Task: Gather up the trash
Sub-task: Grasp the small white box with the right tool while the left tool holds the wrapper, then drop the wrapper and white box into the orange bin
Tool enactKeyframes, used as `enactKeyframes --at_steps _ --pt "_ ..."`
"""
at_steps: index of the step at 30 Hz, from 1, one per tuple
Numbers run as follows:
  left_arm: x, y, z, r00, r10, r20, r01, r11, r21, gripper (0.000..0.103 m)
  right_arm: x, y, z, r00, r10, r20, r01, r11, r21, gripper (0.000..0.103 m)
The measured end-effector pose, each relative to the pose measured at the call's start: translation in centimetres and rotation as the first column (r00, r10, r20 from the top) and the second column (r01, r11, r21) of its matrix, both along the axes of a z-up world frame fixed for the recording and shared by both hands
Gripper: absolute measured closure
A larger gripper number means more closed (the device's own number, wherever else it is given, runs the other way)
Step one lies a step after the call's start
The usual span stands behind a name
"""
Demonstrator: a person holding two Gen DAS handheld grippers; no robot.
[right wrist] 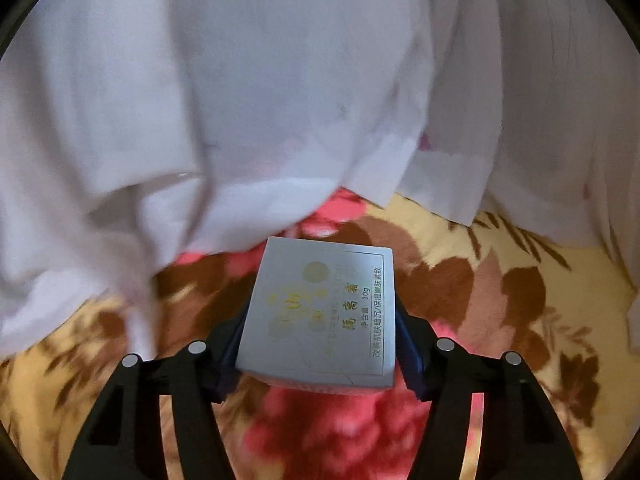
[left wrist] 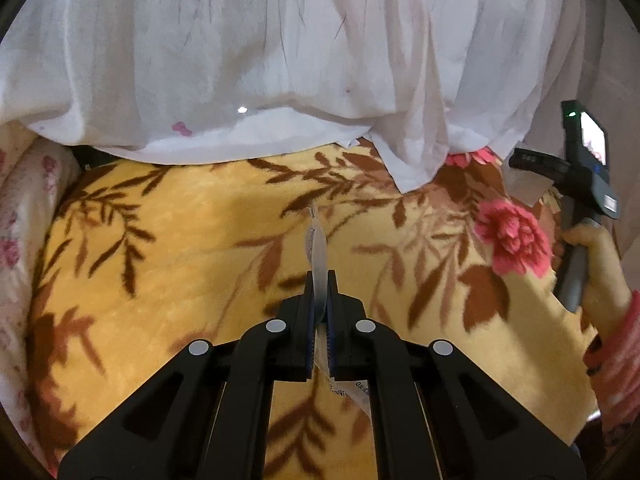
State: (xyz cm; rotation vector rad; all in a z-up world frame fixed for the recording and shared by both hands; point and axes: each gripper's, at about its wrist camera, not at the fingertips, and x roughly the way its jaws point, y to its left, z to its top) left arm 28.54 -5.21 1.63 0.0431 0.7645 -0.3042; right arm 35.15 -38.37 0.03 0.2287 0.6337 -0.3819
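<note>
Right wrist: pale box (right wrist: pixel 320 312) (gold lettering)

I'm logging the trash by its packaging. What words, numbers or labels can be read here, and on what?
"30g", after small Chinese print that looks like "净含量:", on the top of the silver box in the right claw.
A line of Chinese along the box's edge: too small to read with certainty.
Gold logo and large gold characters on the box: blurred.
Print on the paper wrapper in the left claw: upside down, unreadable.

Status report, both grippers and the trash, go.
Left gripper shut on thin white wrapper. Right gripper clamped on white box. White curtain hangs close ahead over floral blanket.
</note>
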Motion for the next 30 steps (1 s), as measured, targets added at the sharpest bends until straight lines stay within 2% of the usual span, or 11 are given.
enactKeyframes --at_steps 3,6,10,16,20,24,30 --pt "-2.9 0.4 0.5 1.0 0.002 0.009 -0.002 1.0 0.02 0.099 -4.1 2.8 1.3 0.993 0.122 0.005 -0.122 0.992 -0.014 0.042" --pt "-6.3 1.1 0.6 1.0 0.006 0.007 -0.006 0.999 0.037 0.099 -9.4 6.1 2.1 0.969 0.248 0.008 -0.248 0.968 -0.034 0.042" --pt "-10.9 2.2 0.2 1.0 0.01 -0.018 -0.009 0.999 0.032 0.099 -17.2 10.0 2.2 0.914 0.406 -0.002 -0.406 0.913 -0.027 0.042" --pt "-18.2 3.3 -1.1 1.0 0.001 -0.029 0.0 0.999 0.038 0.099 -27.5 14.4 1.0 0.827 0.562 -0.017 -0.562 0.826 -0.041 0.042" --pt "-22.7 3.9 -3.0 0.998 -0.02 -0.061 0.022 0.999 0.043 0.099 -33.1 16.5 -0.3 0.78 0.624 -0.035 -0.625 0.777 -0.075 0.042" --pt "-26.4 4.0 -5.5 0.991 -0.064 -0.118 0.072 0.995 0.066 0.099 -37.1 17.8 -2.5 0.742 0.664 -0.095 -0.67 0.737 -0.085 0.042" --pt "-30.7 3.0 -9.8 0.96 -0.163 -0.229 0.193 0.975 0.114 0.099 -41.2 18.8 -6.6 0.673 0.713 -0.199 -0.726 0.688 0.01 0.041"
